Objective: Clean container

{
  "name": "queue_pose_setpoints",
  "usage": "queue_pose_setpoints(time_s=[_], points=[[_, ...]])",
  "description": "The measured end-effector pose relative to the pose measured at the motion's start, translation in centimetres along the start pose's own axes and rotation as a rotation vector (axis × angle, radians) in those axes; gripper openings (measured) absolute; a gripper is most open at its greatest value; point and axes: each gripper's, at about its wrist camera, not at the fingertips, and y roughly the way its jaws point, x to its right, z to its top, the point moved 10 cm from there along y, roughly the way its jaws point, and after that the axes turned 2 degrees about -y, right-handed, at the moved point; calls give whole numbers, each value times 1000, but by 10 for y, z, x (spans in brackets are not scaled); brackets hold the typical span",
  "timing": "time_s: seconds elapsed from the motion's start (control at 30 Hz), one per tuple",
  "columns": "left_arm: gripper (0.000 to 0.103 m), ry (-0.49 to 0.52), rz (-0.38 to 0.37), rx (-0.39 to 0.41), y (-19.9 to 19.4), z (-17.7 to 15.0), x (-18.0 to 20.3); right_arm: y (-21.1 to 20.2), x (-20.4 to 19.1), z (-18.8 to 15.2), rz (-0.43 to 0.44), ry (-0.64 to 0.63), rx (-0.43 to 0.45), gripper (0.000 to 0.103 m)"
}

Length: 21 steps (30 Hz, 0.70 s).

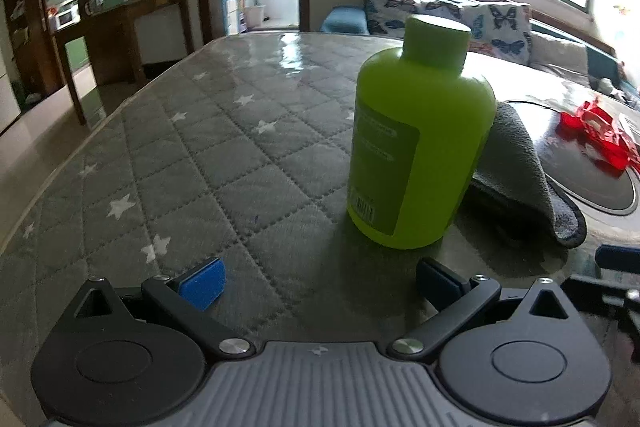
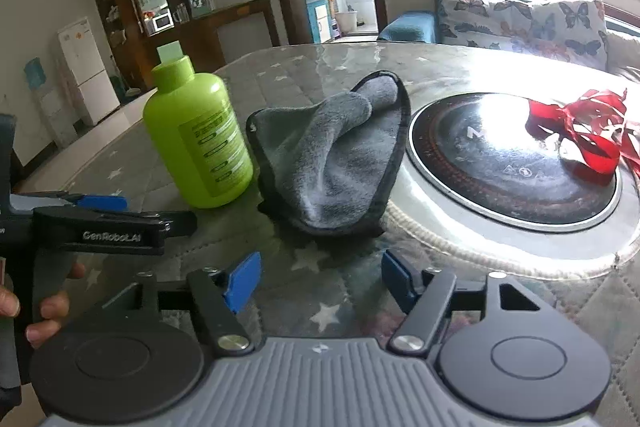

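Nothing of the cleaning looks done yet, as far as I can judge: the bottle [image 1: 420,139] stands upright and capped on the table [image 1: 208,147], untouched, and the cloth [image 2: 336,155] lies crumpled just beside it, apparently touching its far side in the left view. Both claws are empty. The left gripper [image 1: 320,281] has its jaws spread wide, with the bottle ahead and a little to the right. The right gripper [image 2: 316,283] is likewise spread, aimed at the near edge of the cloth.

What remains, by my reading, is everything: take up the cloth, steady the bottle, wipe it.

Room to move is good on the left, where the quilted tabletop runs bare toward its far rim. To the right it is tighter: the cloth rests against the round dark disc [image 2: 516,163] set in the table, and a red ribbon [image 2: 580,135] lies on that disc, well apart from the bottle. The two grippers sit near each other, the left one showing at the left side of the right view, so a crossing reach could bump them.
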Motion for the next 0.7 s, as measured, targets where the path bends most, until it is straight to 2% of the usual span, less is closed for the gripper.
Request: queue_pose_setpoints(time_s=[0.2,0.7], points=[[103,-17,22,-23,-5,-6,1,0,-4,-3,-14,-5,-11,82],[103,-39,45,-46,-5,-7,1,6,-5,-4,-49,-20,-41,98]])
